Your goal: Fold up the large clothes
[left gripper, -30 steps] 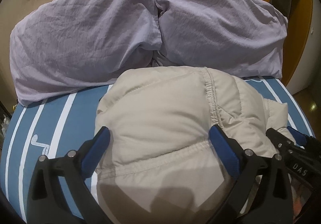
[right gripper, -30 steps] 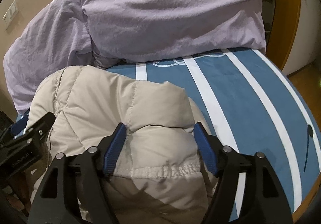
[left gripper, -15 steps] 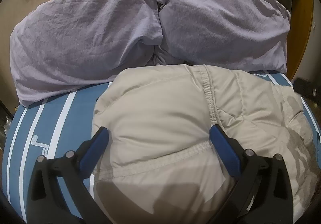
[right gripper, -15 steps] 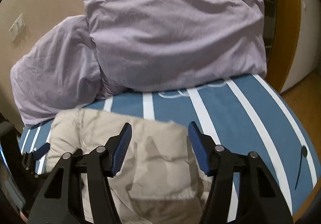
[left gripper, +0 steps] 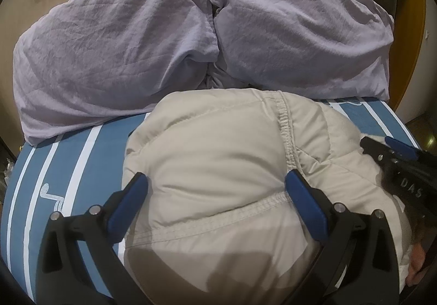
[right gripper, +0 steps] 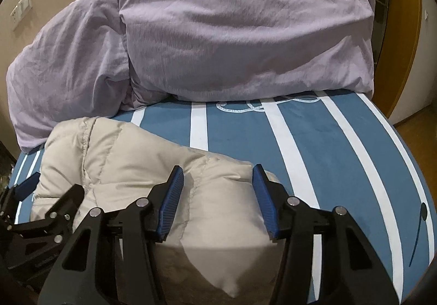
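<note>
Lying bunched on the striped bed, just in front of two lilac pillows: a beige puffer jacket, its stitched seam running up the middle.

Pointing steeply down over the jacket's near hem, the left claw, jaws spread wide, blue pads standing clear of the padding on either side, gripping nothing.

Angling down likewise at the jacket's right-hand end, the right claw, jaws having just been closing, now roughly half-spread, a puffy fold of jacket bulging between the ribbed blue pads; hard to tell whether the pads are actually pressing on it.

Showing at the right edge of the left wrist view, the right claw's black frame, and below it part of a hand at the frame's edge.
</note>
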Available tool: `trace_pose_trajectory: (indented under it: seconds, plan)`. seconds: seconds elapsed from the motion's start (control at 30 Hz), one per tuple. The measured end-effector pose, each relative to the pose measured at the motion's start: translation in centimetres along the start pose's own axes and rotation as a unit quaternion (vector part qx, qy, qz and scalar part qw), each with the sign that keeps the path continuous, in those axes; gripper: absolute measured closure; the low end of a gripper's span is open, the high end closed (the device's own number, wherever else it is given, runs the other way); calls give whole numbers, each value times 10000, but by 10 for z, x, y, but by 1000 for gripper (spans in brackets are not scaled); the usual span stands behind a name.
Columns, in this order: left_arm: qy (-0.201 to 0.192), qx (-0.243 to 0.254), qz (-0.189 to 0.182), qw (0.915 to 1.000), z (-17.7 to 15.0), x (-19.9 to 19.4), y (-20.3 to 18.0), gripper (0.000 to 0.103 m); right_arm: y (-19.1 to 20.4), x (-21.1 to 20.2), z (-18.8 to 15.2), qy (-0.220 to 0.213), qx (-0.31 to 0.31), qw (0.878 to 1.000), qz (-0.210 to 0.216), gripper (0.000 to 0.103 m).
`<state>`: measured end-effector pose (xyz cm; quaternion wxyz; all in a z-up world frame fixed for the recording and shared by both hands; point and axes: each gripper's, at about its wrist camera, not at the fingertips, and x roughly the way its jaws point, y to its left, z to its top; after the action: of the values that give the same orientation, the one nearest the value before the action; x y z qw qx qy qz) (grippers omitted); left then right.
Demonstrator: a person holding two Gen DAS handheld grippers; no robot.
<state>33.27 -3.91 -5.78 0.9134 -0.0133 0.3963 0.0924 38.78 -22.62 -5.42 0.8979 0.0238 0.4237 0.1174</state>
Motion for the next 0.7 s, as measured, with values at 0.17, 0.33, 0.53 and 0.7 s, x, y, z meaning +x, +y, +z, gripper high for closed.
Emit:
trace_pose_trajectory:
  seconds: [0.17, 0.33, 0.53, 0.7]
  plan:
    - [-59, -6, -7, 10000, 0, 1, -2, 3, -4, 7, -7, -38, 84, 10000, 37, 48]
    - [-147, -16, -1, 9999, -3, 1, -3, 2, -6, 12, -12, -98, 158, 9998, 60, 48]
    - [-221, 8, 26, 9998, -4, 2, -5, 2, -7, 16, -16, -141, 193, 9997, 57, 47]
    - [-252, 18, 31, 9997, -5, 3, -6, 2, -8, 17, -18, -166, 225, 9996, 70, 47]
